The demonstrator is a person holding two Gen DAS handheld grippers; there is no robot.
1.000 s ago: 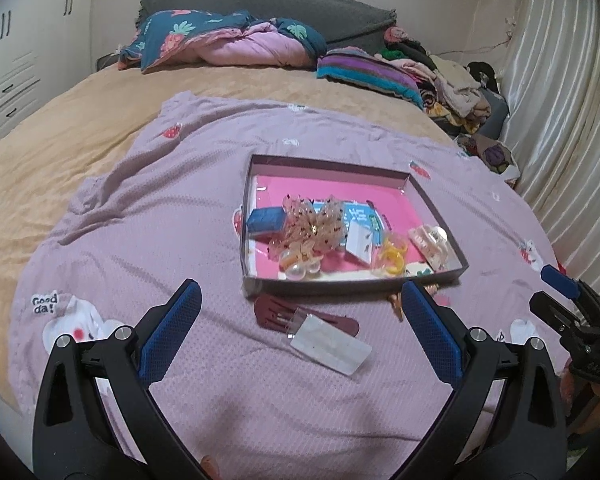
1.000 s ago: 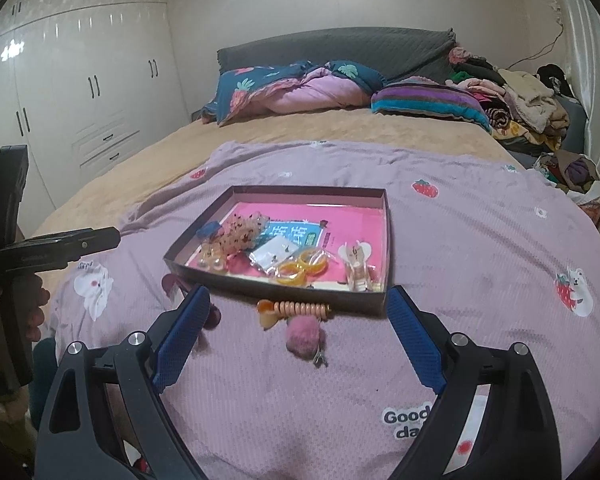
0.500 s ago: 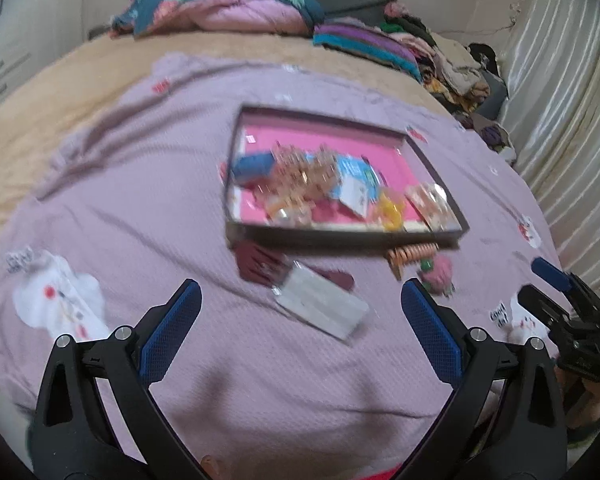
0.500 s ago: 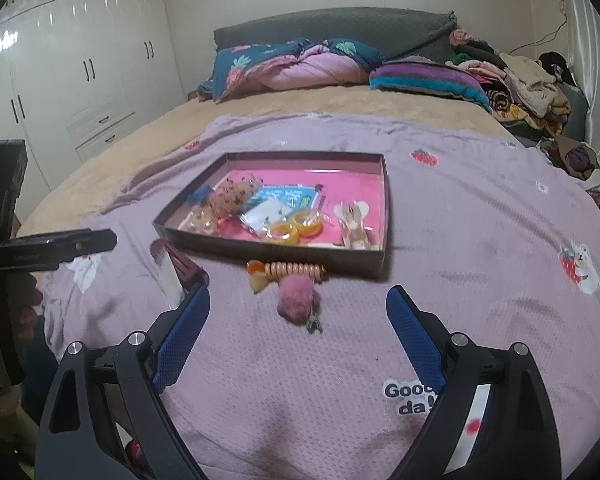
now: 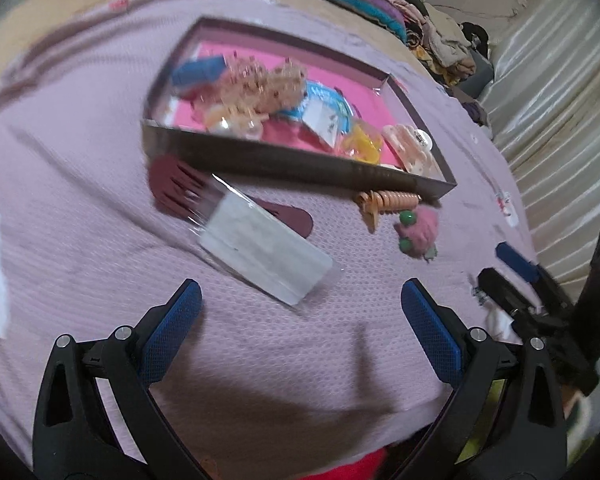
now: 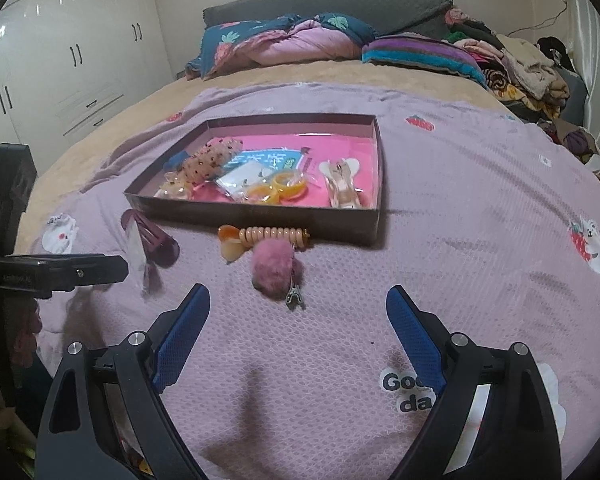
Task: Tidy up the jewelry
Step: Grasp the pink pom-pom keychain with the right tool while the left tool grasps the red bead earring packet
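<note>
Left wrist view drops closer: left tongs point(image 5: 300, 312) wide and empty, now just short of the clear-wrapped grey card point(image 5: 262, 246) lying beside the dark shallow tray point(image 5: 300, 162). Right tongs point(image 6: 298, 314) wide, empty, near the pink pompom clip point(image 6: 274, 266). Pickup likely next.

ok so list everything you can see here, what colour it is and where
tray: 1, dark rim, pink floor, middle of the purple blanket
purple blanket: 1, lilac with strawberry prints, over the bed
hair bow: 1, beige dotted, tray's left part
yellow rings: a few, in a clear bag, tray's middle
claw clip: 1, pale clear, tray's right part
spiral hair tie: 1, peach, on the blanket in front of the tray
pompom clip: 1, pink, beside the spiral hair tie
snap clips: maroon, in a clear packet, left of the pompom clip
pillows: several, at the headboard
left hand-held gripper: 1, black with blue pads, open
right hand-held gripper: 1, same, open
</note>
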